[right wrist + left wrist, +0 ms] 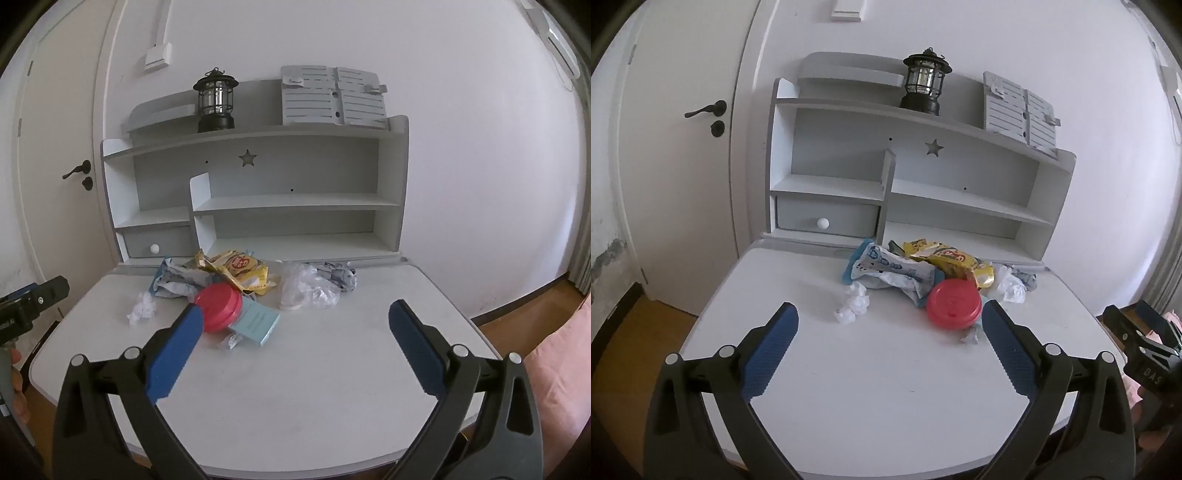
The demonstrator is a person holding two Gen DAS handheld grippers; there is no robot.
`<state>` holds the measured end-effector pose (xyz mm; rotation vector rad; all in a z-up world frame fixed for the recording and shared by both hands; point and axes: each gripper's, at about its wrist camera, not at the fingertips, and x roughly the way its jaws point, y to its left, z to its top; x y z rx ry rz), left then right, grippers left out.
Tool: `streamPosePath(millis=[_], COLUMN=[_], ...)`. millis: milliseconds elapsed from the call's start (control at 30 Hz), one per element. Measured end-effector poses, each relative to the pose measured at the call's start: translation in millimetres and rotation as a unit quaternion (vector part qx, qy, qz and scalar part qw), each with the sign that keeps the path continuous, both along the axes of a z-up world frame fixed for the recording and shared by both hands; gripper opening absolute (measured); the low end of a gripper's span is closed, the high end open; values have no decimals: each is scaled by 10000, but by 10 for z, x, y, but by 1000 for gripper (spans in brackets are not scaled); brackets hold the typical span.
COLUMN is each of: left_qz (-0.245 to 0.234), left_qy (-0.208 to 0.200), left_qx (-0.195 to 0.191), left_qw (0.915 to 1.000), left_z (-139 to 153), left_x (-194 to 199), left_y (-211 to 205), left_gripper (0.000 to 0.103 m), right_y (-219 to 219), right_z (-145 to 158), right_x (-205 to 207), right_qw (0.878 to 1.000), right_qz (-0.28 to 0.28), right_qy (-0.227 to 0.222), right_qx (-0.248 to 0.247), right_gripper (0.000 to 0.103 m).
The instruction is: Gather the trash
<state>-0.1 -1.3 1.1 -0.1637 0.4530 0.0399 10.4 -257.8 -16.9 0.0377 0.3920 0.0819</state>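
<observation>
A pile of trash lies at the back of the white desk (871, 369): a red round lid (953, 303) (218, 307), a yellow snack wrapper (947, 260) (240, 271), a blue-and-white wrapper (886, 269), a crumpled white tissue (852, 304) (142, 309), a clear plastic bag (308, 286) and a small light-blue card (256, 322). My left gripper (890, 319) is open and empty above the desk, short of the pile. My right gripper (295, 317) is open and empty, its left finger near the red lid.
A grey-and-white shelf unit (908, 173) stands at the desk's back, with a black lantern (925, 81) and a slatted grey panel (1019, 110) on top and a drawer (827, 221) lower left. A white door (683, 147) is at the left. Wooden floor surrounds the desk.
</observation>
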Motion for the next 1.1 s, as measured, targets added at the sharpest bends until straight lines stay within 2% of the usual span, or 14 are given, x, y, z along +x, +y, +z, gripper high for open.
streamPosePath(millis=[67, 167, 267, 667, 1000, 1100], left_qz=[-14, 37, -10, -15, -47, -30], left_qy=[-22, 38, -48, -2, -52, -29], left_qx=[48, -80, 63, 172, 101, 181], left_qw=[10000, 10000, 10000, 9999, 9999, 9998], left_z=[16, 12, 9, 40, -55, -56], left_x=[-1, 56, 20, -5, 68, 66], left_y=[-13, 51, 49, 8, -7, -23], left_gripper=[97, 97, 97, 97, 97, 97], right_y=[-16, -48, -92, -118, -139, -129], right_z=[4, 21, 37, -10, -23, -32], right_x=[-3, 35, -31, 39, 74, 66], right_qw=[10000, 10000, 9999, 9999, 9996, 9997], right_qz=[-10, 2, -14, -54, -88, -92], right_qy=[-18, 32, 34, 100, 260, 164], right_qx=[13, 87, 114, 119, 76, 133], right_gripper=[97, 97, 97, 97, 97, 97])
